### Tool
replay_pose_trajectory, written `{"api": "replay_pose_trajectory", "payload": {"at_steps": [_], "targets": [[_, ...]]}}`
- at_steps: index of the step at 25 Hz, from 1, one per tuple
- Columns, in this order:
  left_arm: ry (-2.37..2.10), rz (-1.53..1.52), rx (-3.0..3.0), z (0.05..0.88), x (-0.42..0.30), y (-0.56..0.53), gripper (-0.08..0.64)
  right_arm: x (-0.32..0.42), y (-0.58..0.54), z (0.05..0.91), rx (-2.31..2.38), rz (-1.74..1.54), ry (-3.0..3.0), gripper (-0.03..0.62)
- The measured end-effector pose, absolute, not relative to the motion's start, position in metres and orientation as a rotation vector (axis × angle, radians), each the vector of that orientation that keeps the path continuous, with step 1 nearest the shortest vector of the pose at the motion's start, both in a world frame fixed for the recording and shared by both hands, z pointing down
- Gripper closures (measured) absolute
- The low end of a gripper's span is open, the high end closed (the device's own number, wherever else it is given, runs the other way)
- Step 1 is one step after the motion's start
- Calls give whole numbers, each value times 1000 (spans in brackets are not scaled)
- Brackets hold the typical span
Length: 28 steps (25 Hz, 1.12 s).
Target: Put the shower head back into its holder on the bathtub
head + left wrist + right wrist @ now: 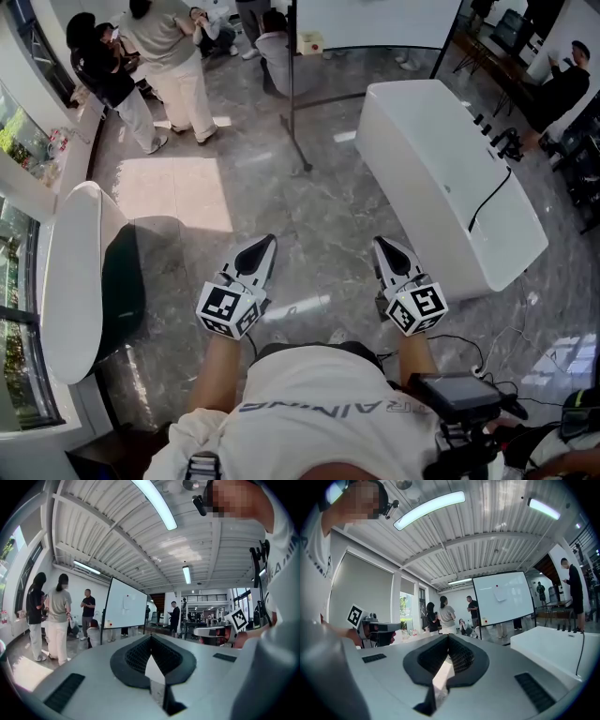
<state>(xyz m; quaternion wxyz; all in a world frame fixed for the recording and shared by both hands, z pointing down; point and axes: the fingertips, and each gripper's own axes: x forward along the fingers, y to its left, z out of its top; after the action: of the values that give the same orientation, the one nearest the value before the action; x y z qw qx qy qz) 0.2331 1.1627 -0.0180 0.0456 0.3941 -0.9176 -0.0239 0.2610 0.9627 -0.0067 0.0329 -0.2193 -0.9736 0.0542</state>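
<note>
The white bathtub (441,178) stands on the marble floor ahead and to my right. Small dark fittings (484,124) line its far rim, and a dark shower head (509,143) sits there with a black hose (489,199) running down across the tub. It is too small to tell how it rests. My left gripper (266,246) and right gripper (383,246) are held level side by side before my waist, short of the tub, both shut and empty. The tub (548,648) and hose (581,649) show at the right of the right gripper view, beyond the closed jaws (448,636). The left gripper (151,637) faces the room.
A second white tub with a dark inside (80,272) stands at the left. A whiteboard on a stand (298,103) is straight ahead, with several people (169,66) behind it at the left and one person (562,84) at the far right. Cables (511,342) lie on the floor near the tub.
</note>
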Motion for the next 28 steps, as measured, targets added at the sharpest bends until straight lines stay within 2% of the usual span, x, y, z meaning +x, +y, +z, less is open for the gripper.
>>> {"api": "replay_pose_trajectory", "payload": {"at_steps": [22,28], "targets": [[-2698,-34,1307,-7,242,989,543,272,784,15,-540,317,-3009,584],[-2661,-80,1345,2,211,971,543,254,767,28,-468,310,-3005,584]]}}
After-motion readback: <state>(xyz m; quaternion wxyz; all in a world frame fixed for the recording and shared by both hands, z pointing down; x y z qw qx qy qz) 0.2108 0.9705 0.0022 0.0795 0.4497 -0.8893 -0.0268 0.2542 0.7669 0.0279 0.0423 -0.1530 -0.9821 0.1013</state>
